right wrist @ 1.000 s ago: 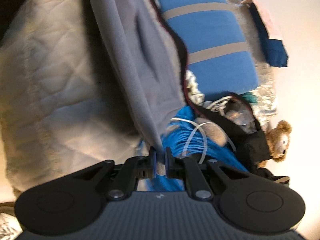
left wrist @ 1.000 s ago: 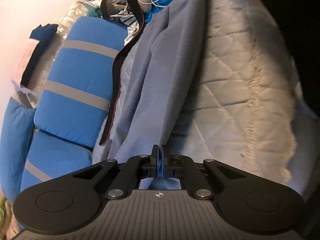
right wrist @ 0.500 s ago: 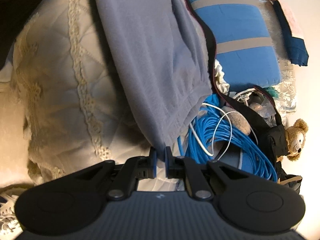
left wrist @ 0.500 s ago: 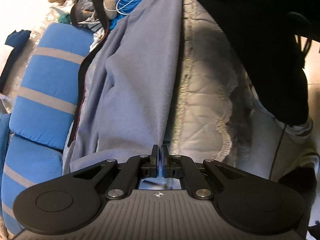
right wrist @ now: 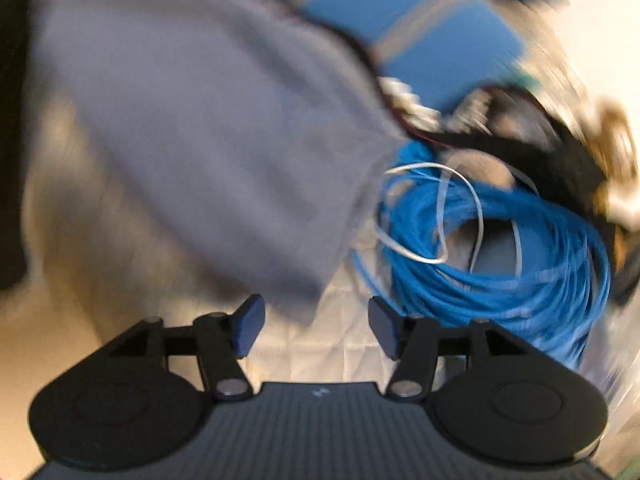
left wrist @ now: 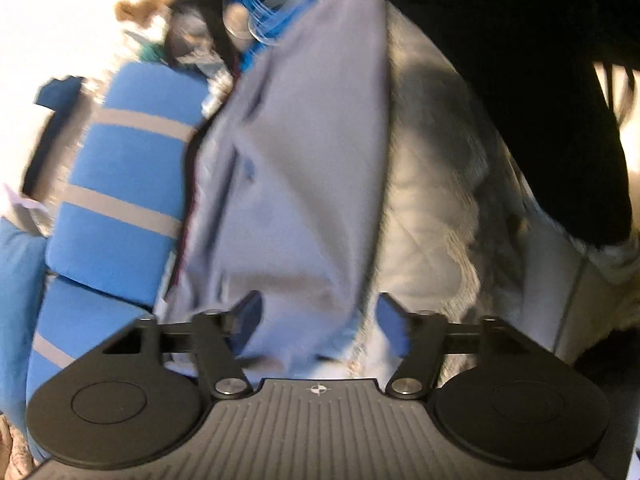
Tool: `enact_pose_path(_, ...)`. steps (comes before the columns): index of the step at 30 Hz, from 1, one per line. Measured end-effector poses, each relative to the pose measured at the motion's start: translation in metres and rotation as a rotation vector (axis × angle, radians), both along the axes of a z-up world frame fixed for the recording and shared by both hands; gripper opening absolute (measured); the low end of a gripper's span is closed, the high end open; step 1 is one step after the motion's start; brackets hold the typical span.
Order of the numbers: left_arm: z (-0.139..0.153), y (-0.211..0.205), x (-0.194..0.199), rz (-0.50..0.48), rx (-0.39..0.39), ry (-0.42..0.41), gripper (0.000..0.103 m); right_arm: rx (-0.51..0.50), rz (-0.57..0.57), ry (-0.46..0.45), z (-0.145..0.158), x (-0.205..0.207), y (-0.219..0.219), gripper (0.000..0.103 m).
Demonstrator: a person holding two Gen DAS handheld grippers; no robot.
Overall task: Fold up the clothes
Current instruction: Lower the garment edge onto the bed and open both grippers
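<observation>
We saw both sets of jaws opening: our left gripper (left wrist: 318, 322) spread around the grey garment's (left wrist: 304, 184) hem without pinching, our right gripper (right wrist: 316, 322) spread just below its corner, lying mid-frame on the quilt (left wrist: 432, 200).

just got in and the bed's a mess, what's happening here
A person with a gripper in each hand is folding a grey garment on a quilted bed cover. Both the left gripper and right gripper are opening; the garment's edge lies between the left jaws, unpinched, and lies just beyond the right ones. A blue cable coil sits beside it.
</observation>
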State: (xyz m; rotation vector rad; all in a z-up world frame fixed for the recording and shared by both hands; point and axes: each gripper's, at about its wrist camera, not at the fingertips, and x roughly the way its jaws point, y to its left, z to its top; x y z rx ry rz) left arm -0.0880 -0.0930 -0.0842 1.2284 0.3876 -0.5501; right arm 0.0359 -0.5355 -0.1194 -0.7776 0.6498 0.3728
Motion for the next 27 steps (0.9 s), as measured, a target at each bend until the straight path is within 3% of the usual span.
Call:
enact_pose_path(4,0.008,0.005,0.008,0.050,-0.098,-0.041,0.071,0.279,-0.158,0.002,0.015,0.036,-0.007,0.066)
enact_pose_path(7,0.015,0.007,0.014,0.089,-0.173,-0.069,0.071,0.390,-0.209,-0.009,0.015,0.062,-0.004,0.060)
enact_pose_path(13,0.029,0.015,0.021,0.152,-0.317,-0.101,0.071,0.480,-0.267,0.002,0.003,0.112,0.012,0.053)
enact_pose_path(20,0.034,0.021,0.026,0.185,-0.379,-0.064,0.071,0.508,-0.318,0.073,-0.017,0.148,0.022,0.049)
enact_pose_path(22,0.033,0.021,0.026,0.185,-0.380,-0.061,0.071,0.495,-0.313,0.083,-0.020,0.150,0.027,0.027)
enact_pose_path(27,0.032,0.024,0.027,0.176,-0.390,-0.058,0.071,0.433,-0.301,0.058,-0.022,0.146,0.035,0.010)
